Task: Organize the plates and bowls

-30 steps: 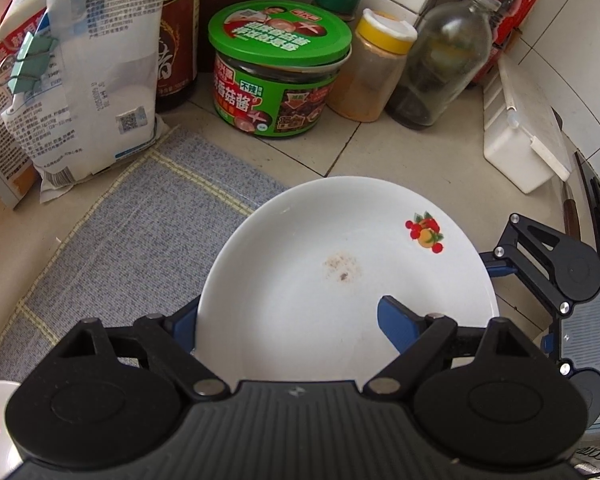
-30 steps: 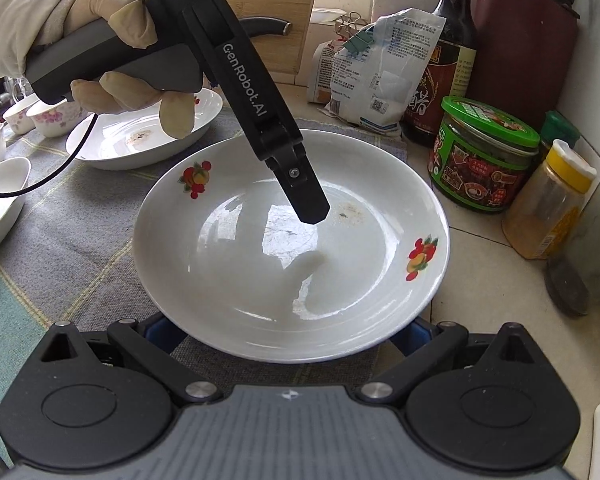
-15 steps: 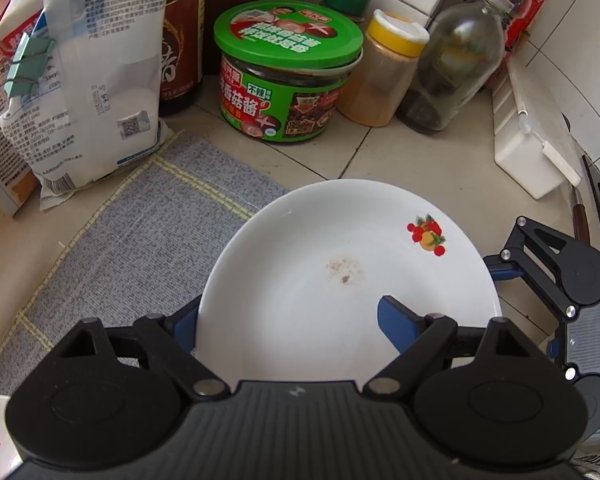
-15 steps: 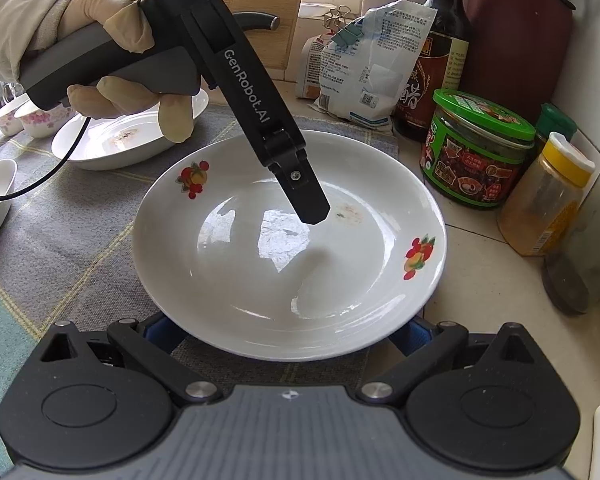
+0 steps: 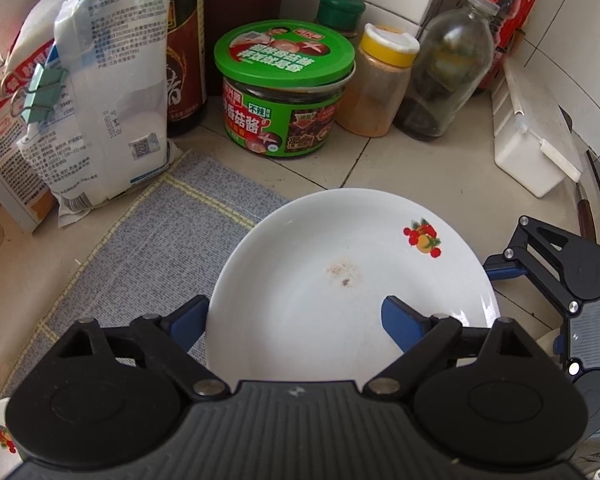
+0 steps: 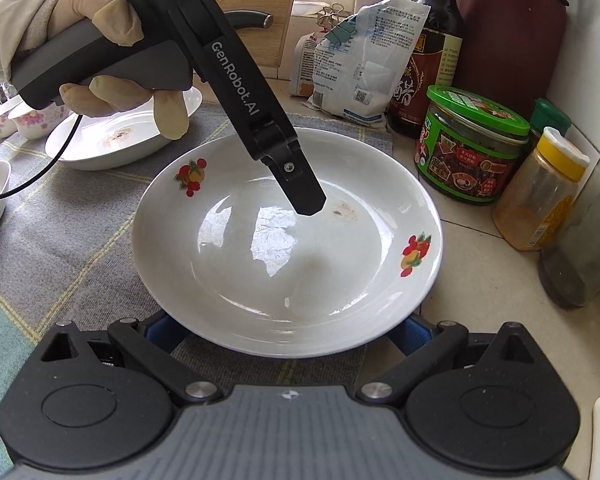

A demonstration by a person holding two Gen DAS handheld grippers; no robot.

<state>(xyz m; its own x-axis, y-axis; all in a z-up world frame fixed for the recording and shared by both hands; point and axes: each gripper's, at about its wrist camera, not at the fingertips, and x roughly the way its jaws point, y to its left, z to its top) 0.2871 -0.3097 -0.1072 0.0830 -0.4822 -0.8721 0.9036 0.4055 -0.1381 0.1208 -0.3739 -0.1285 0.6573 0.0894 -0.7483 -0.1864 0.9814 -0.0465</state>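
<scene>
So the white plate (image 6: pixel 284 264) with the little fruit prints sits partly on the grey woven mat (image 5: pixel 148 240) and partly over the tiled desk (image 5: pixel 440 168), close to the corner where the jars live. There's a small brownish smudge near its middle.

The left gripper (image 5: pixel 296 316) is straddling the plate's rim: one blue finger (image 5: pixel 400 320) is over the inside of the plate, the other is outside the rim on the mat side. Its jaws have just been opening wider, with the rim between them, and the pads don't look like they press on it. In the right wrist view a gloved hand (image 6: pixel 112 60) holds that gripper's handle, and its dark fingertip hangs just above the plate's centre.

The right gripper (image 6: pixel 288 332) is at the plate's near edge, its blue fingers mostly hidden under the rim, so I can't tell if it's gripping anything.

Behind the plate: a green-lidded sauce jar (image 5: pixel 284 92), a yellow-capped spice jar (image 5: pixel 380 84), a glass bottle (image 5: pixel 448 68), a dark soy bottle (image 5: pixel 186 40) and a clipped white bag (image 5: pixel 108 92). A second plate (image 6: pixel 112 140) sits further back on the mat.
</scene>
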